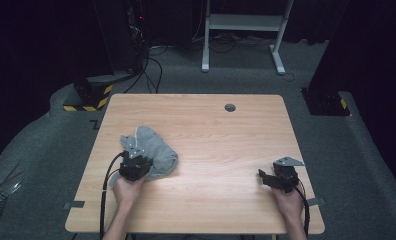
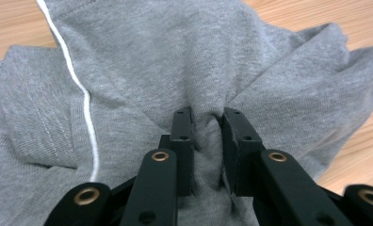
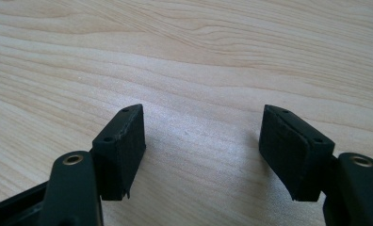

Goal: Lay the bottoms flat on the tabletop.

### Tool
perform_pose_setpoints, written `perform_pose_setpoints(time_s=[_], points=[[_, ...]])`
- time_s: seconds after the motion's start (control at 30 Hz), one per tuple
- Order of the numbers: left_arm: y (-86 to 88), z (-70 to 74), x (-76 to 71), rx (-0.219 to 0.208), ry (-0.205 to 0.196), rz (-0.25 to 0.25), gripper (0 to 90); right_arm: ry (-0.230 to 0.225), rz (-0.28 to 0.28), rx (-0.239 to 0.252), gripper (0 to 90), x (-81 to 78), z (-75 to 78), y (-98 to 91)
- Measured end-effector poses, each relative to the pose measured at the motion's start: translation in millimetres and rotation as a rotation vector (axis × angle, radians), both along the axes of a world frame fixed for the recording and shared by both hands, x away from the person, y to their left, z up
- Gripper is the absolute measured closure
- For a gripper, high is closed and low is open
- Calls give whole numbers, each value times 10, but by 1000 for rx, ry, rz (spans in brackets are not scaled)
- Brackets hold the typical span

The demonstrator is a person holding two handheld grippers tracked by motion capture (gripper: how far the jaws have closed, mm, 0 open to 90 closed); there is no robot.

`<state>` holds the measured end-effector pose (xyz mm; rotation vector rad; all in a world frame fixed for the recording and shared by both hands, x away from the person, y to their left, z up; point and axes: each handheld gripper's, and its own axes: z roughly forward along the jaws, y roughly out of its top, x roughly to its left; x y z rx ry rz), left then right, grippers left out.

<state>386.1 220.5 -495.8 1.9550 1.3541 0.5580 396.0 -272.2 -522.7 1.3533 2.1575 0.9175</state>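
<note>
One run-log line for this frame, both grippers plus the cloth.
left gripper: shut on crumpled grey cotton garment with white cord | right gripper: open, nothing between jaws, over bare light wooden table | garment: table's left half

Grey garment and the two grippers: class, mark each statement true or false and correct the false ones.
1. The left gripper pinches a fold of the grey garment. True.
2. The right gripper holds the garment too. False: its jaws stand open over bare table.
3. The garment has a white cord. True.
4. The garment lies at the table's right edge. False: it lies left of the middle.
5. The two grippers touch each other. False: they are far apart.
</note>
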Motion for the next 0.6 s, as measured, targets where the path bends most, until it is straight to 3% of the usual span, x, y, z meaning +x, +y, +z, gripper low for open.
perform_pose_setpoints(time_s=[0.07,0.27,0.6], points=[[-80,13,35,-11,10,-32,756,0,0,0,320,0,0,0],[-381,87,141,19,10,-110,766,-2,2,-2,319,1,0,1],[-868,108,319,-9,27,-227,771,-1,2,-2,318,1,0,1]])
